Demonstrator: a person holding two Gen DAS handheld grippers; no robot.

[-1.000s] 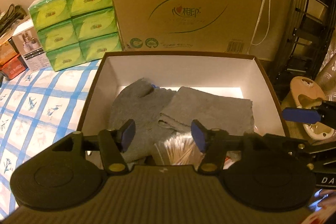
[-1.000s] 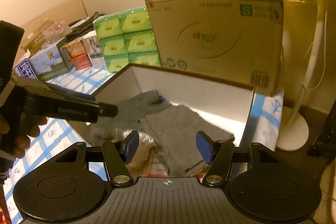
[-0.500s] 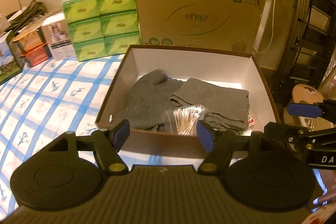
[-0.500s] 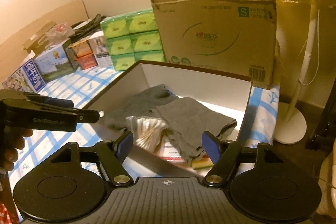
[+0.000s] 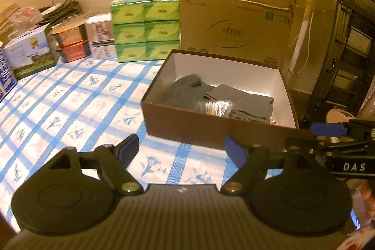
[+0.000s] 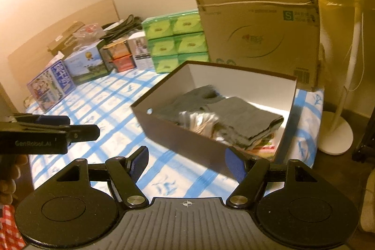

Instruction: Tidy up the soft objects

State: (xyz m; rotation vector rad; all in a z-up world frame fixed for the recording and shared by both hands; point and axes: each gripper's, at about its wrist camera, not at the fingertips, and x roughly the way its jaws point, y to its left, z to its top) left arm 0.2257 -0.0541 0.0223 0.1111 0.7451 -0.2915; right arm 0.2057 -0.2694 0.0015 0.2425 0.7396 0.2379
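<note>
"S" on cardboard box (image 5: 236, 13); "DAS" on right claw (image 5: 328, 129).

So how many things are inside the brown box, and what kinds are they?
Folded grey cloths: 2, one on the left and one on the right.
Clear bag of cotton swabs: 1, lying on the cloths.
Colourful packets under the cloths: partly hidden, so I cannot count them.
Total I can count in the brown box: 3.
</note>
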